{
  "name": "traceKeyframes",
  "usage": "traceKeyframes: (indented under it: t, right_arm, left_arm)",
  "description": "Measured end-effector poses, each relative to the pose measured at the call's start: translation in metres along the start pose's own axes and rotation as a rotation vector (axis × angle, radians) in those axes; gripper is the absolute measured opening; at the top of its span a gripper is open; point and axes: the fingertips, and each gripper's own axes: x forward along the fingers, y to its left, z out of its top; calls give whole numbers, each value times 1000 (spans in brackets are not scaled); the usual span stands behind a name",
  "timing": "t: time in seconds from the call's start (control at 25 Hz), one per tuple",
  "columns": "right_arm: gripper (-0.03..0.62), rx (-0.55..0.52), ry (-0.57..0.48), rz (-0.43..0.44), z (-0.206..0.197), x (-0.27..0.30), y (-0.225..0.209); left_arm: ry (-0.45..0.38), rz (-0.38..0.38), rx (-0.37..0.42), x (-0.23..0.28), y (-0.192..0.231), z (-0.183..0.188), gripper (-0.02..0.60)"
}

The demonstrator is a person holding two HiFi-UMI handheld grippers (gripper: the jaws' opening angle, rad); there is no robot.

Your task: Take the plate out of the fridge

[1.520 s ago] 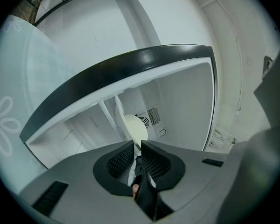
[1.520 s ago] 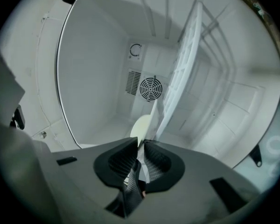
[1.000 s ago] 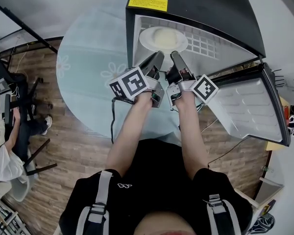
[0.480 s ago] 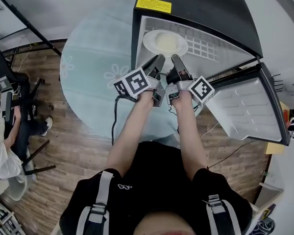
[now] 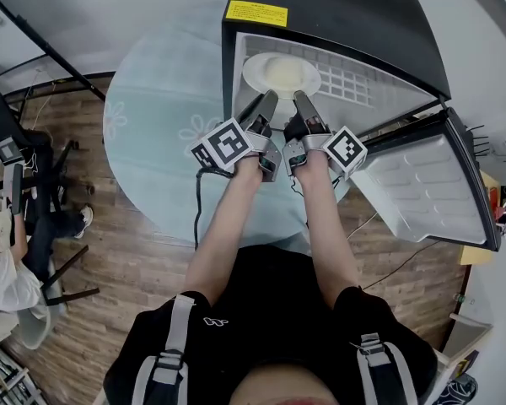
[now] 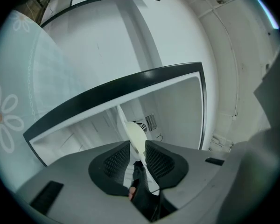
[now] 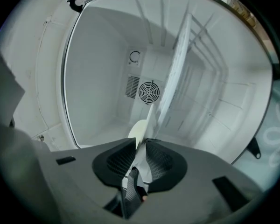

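Left gripper (image 5: 268,105) and right gripper (image 5: 304,105), seen from the head view at upper centre, side by side and reaching level into the open mini fridge (image 5: 346,15). The jaws of both have just been opening. In the left gripper view the left gripper (image 6: 137,146) stands with its jaws apart, the rim of the white plate (image 6: 135,134) edge-on in the gap. In the right gripper view the right gripper (image 7: 141,143) is likewise parted about the plate (image 7: 139,129) rim (neither pair of pads visibly presses on it). The plate (image 5: 280,72) lies on the wire shelf (image 5: 354,74) near the fridge's front edge. The fridge door (image 5: 430,184) hangs open at lower right. The fridge stands on a round pale-blue table (image 5: 160,116) with flower prints.
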Motion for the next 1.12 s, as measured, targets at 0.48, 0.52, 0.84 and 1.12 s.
traceKeyframes:
  t: [0.48, 0.52, 0.84, 1.12]
  right_arm:
    - [41, 6, -1, -10, -4, -6, -2]
    - [41, 1, -3, -17, -4, -8, -3]
    - [51, -30, -11, -1, -12, -23, 6]
    - [51, -24, -34, 20, -26, -45, 14]
  left_arm:
    - [49, 71, 26, -1, 12, 1, 51]
    - [51, 69, 23, -2, 11, 0, 51]
    - [65, 49, 14, -17, 4, -7, 54]
    - [89, 42, 38, -40, -6, -17, 54]
